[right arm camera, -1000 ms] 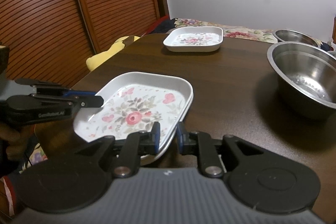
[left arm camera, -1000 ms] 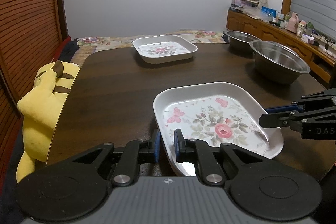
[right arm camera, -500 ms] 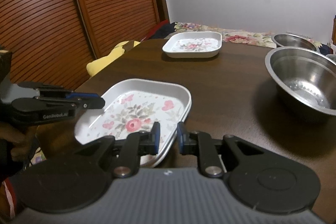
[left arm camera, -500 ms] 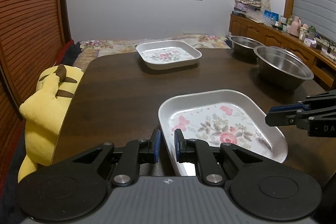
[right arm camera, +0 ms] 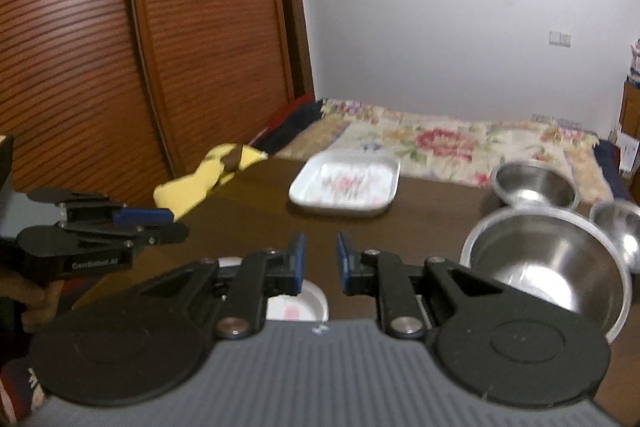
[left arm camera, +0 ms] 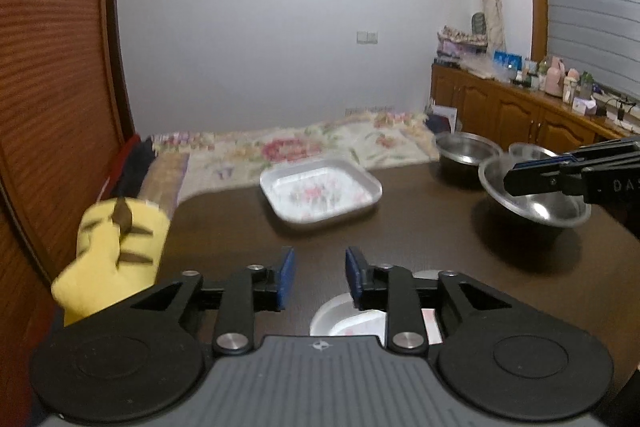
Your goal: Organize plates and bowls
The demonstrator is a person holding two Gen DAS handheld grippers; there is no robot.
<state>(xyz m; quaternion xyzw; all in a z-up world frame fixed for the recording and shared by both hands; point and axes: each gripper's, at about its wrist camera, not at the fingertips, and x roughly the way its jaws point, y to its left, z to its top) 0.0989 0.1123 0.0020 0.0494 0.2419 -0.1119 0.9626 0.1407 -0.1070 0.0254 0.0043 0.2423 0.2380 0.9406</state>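
Left gripper (left arm camera: 319, 277): blue-padded fingers apart, a clear gap between them, nothing held. Below and behind its right finger, close under the gripper body, the rim of a white floral plate (left arm camera: 332, 313) shows on the dark wooden table (left arm camera: 420, 247); most of that plate is hidden by the gripper. Ahead of the left gripper and slightly right, well apart, sits a second white floral plate (left arm camera: 320, 193) near the far table edge. Farther right, a large steel bowl (left arm camera: 536, 203) with a medium steel bowl (left arm camera: 466, 149) and a small steel bowl (left arm camera: 528, 150) beyond it. The right gripper (left arm camera: 510, 183) enters from the right, in front of the large bowl. To the left, a yellow plush toy (left arm camera: 114, 251) at the table edge. Right gripper (right arm camera: 321, 263): fingers also spread, gap narrower than the left's, nothing between them. The near plate (right arm camera: 308, 303) lies under its left finger, mostly covered. The far plate (right arm camera: 346, 183) is ahead; the large bowl (right arm camera: 548, 263) just right of the fingers, the medium bowl (right arm camera: 534, 185) and small bowl (right arm camera: 618, 231) behind it. The left gripper (right arm camera: 178, 227) hovers at left, seen side-on. Views somewhat blurred. A floral bedspread (right arm camera: 440, 143) lies beyond the table.
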